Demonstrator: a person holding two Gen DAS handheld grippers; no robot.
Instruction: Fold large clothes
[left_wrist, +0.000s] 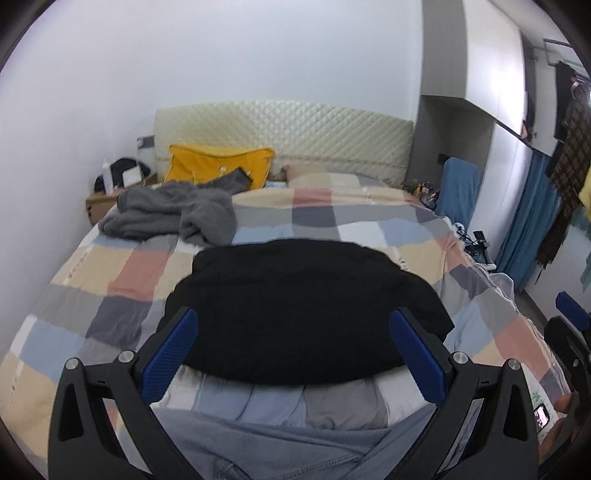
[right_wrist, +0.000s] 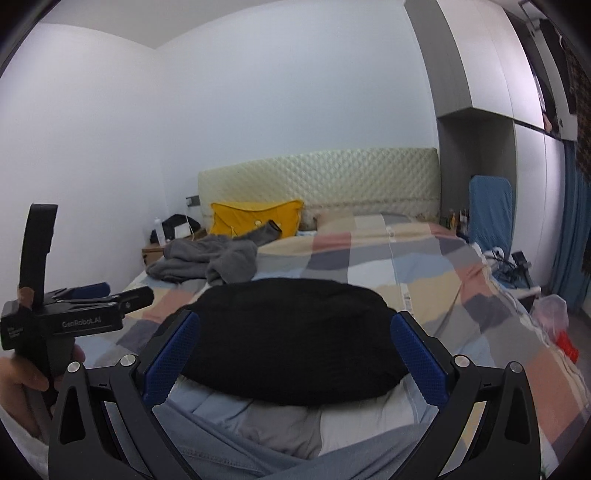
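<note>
A black folded garment (left_wrist: 303, 310) lies flat on the checkered bedspread (left_wrist: 110, 273) near the bed's front edge; it also shows in the right wrist view (right_wrist: 291, 339). My left gripper (left_wrist: 295, 354) is open, held above the garment's near edge, with nothing between its blue pads (left_wrist: 173, 354). My right gripper (right_wrist: 295, 354) is open too, above the garment's near edge, and empty. The left gripper's body (right_wrist: 74, 314) shows at the left of the right wrist view, held in a hand. A grey garment (left_wrist: 173, 214) lies crumpled at the bed's far left.
A yellow pillow (left_wrist: 218, 166) leans on the quilted headboard (left_wrist: 295, 136). A bedside table (left_wrist: 103, 203) with small items stands at far left. A blue chair (left_wrist: 458, 192), wardrobe and blue curtain (left_wrist: 528, 221) are on the right. Grey-blue trousers (left_wrist: 258, 450) fill the bottom.
</note>
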